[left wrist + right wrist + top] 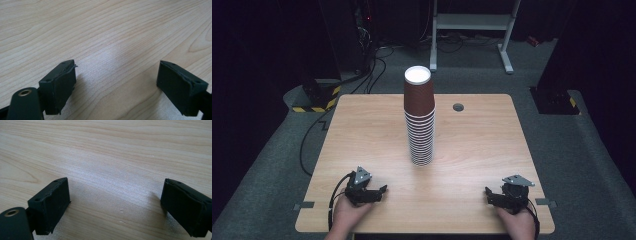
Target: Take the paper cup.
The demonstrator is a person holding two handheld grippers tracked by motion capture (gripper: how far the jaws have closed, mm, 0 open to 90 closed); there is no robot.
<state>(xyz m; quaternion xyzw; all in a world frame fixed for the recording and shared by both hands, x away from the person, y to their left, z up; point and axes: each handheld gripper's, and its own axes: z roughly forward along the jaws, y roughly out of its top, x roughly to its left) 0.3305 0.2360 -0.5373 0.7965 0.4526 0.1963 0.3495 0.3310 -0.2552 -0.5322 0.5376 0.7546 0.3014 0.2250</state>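
in the high view the left gripper (373,192) is sitting at the lower left of the frame, held in a hand (349,214) that is coming up from the bottom edge. its jaws are standing apart with nothing between them, and in the left gripper view the left gripper (116,86) is showing bare wood of the table (105,30) in the gap.

moving to the middle of the frame, the stack of cups (419,117) is standing upright on the table (362,130), brown on top with white rims banding the lower part. it is lying above both claws in the picture, between them from side to side, and well apart from each.

at the lower right the right gripper (498,196) is resting in the other hand (517,222), its jaws also spread with nothing in them. in the right gripper view the right gripper (115,207) is framing plain wood grain of the table (107,152).
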